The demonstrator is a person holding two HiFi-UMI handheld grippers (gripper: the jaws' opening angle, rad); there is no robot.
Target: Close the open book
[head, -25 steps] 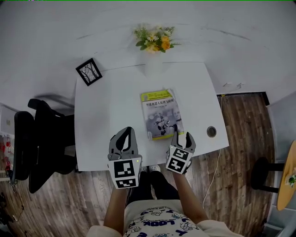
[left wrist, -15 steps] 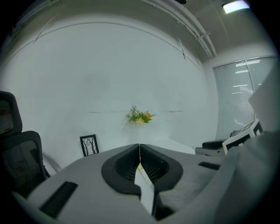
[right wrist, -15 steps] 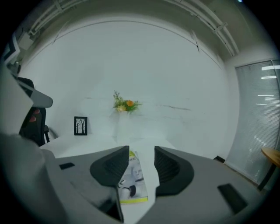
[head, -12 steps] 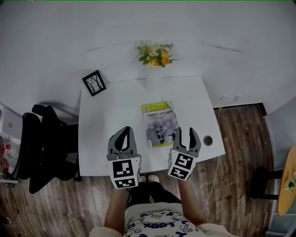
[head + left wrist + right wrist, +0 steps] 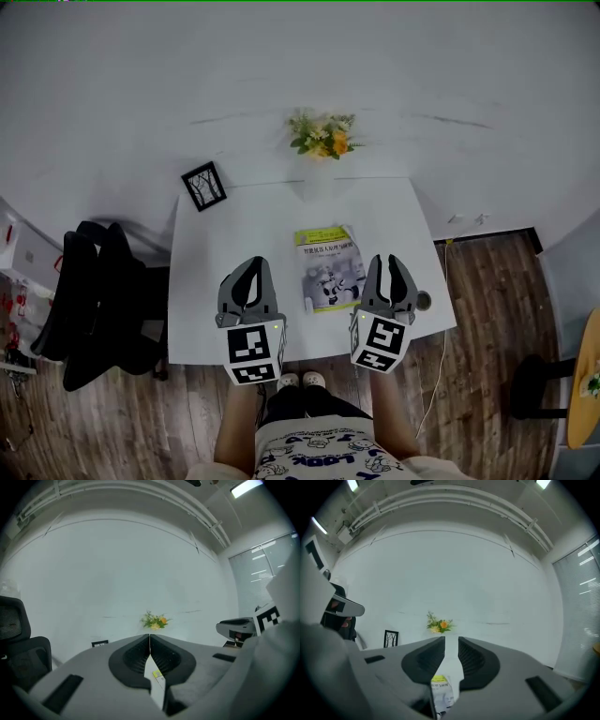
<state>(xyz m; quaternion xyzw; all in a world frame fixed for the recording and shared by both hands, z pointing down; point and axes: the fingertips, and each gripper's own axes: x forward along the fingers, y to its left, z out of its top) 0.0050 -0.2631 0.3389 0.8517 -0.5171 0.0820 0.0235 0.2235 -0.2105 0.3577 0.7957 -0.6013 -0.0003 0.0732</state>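
Both tools are held side by side over the near edge of the counter (image 5: 234, 244), marker cubes toward the person.

Left tool (image 5: 251, 265): jaws pressed together, tips meeting, nothing between them.

Right tool (image 5: 386, 262): jaws have just been closing; a narrow gap stands between them, with nothing in it.

Book (image 5: 328, 268): closed, cover up, flat on the counter between the two tools and just beyond them, touching neither. The right gripper view shows it below the jaw gap.

Black picture frame (image 5: 203, 186) at the far left corner. Flowers (image 5: 322, 134) at the far edge, against the white wall. Black chair (image 5: 94, 300) left of the counter, on the wooden floor (image 5: 487, 281).
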